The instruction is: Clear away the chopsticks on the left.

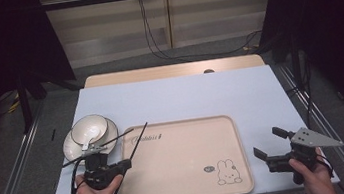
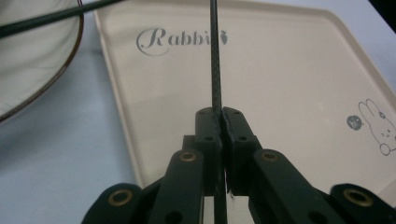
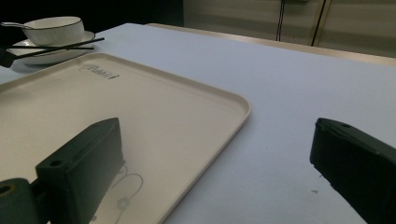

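Evidently risky: left tool [image 2: 219, 116] clenched on one thin chopstick [image 1: 138, 140], liable to pivot or slip; right tool [image 1: 272, 142] released, idle.

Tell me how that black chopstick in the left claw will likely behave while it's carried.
The chopstick looks thin and straight, so probably stiff and light. The left claw pinches it near one end, so the long free end may swing or pivot. Its smooth round shaft might slip.

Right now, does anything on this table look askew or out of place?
Only the chopsticks. The left claw is shut on one chopstick, which angles over the tray; the other chopstick lies crooked across the plate. Nothing is spilled or damaged.
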